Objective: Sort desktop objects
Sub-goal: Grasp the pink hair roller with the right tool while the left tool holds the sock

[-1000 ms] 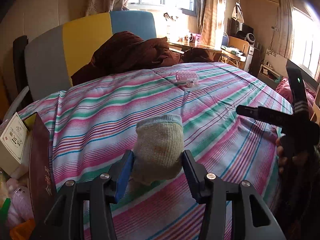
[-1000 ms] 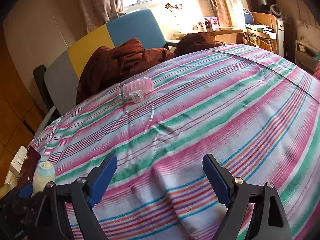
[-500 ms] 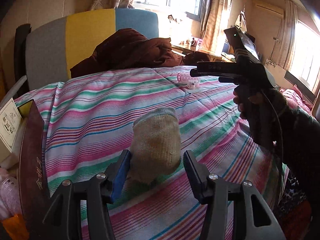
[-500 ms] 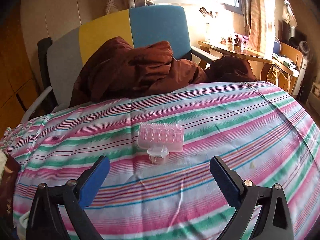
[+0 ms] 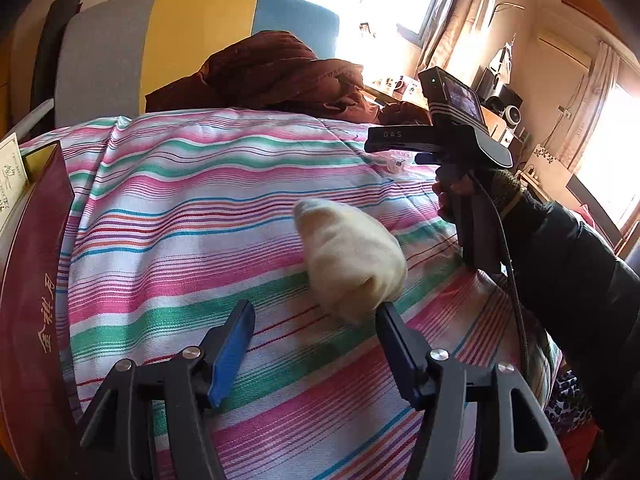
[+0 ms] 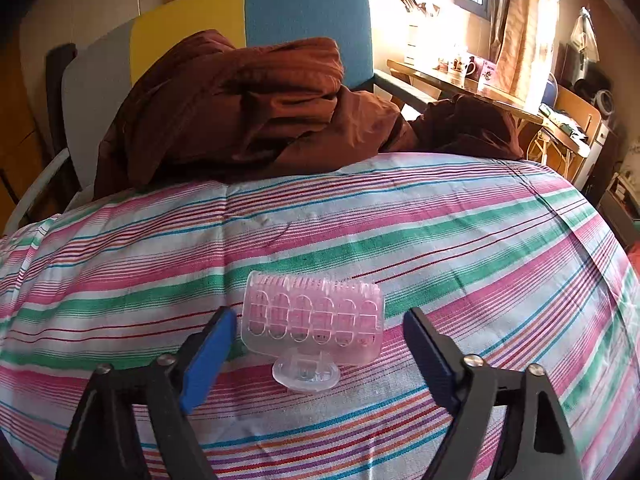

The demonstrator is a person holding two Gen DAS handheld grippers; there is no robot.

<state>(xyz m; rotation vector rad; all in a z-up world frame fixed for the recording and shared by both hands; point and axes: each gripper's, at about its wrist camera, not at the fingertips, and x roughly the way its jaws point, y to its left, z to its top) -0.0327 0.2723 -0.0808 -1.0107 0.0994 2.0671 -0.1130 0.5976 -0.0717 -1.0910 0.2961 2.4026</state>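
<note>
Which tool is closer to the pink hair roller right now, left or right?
Right. The right tool is open with the pink hair roller between its fingertips. The left tool is back by the rolled sock, well short of the roller.

Right hand-held gripper (image 6: pixel 316 336) now astride pink hair clip (image 6: pixel 314 326), closer.

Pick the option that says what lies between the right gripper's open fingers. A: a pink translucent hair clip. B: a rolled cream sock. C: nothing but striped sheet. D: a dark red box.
A: in the right wrist view the pink translucent hair clip lies on the striped sheet, between the spread fingers of the right gripper, untouched.
</note>
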